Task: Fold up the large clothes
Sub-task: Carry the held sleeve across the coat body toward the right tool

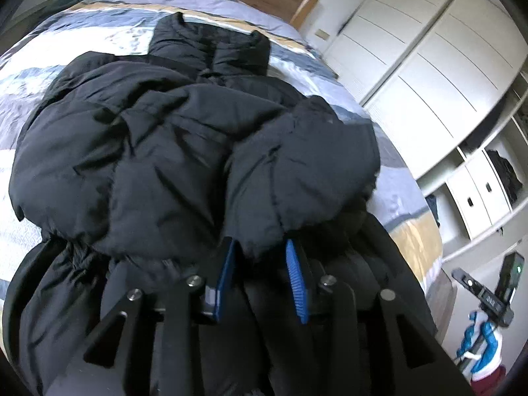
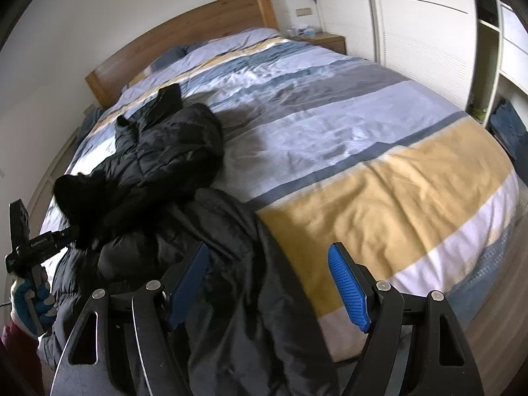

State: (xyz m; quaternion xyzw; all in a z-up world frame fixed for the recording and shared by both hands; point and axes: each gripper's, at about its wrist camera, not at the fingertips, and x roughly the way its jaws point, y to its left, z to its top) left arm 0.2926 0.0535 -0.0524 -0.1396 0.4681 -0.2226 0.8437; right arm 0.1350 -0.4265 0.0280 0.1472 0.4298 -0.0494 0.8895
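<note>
A black puffer jacket (image 1: 158,151) lies on the striped bed cover, collar toward the headboard. My left gripper (image 1: 260,250) has its blue pads on either side of a sleeve cuff (image 1: 264,234) of the jacket and holds it over the jacket's front. In the right wrist view the jacket (image 2: 158,171) lies at the left of the bed, its lower part hanging over the bed's foot edge. My right gripper (image 2: 269,260) is open and empty above that lower part. The left gripper (image 2: 43,241) shows there at the far left, gripping the sleeve.
The bed (image 2: 363,151) has a wooden headboard (image 2: 204,29). White wardrobe doors (image 1: 429,56) and open shelves (image 1: 488,181) stand to the right. A bedside table (image 2: 326,39) is at the far corner. The right half of the bed cover holds no clothes.
</note>
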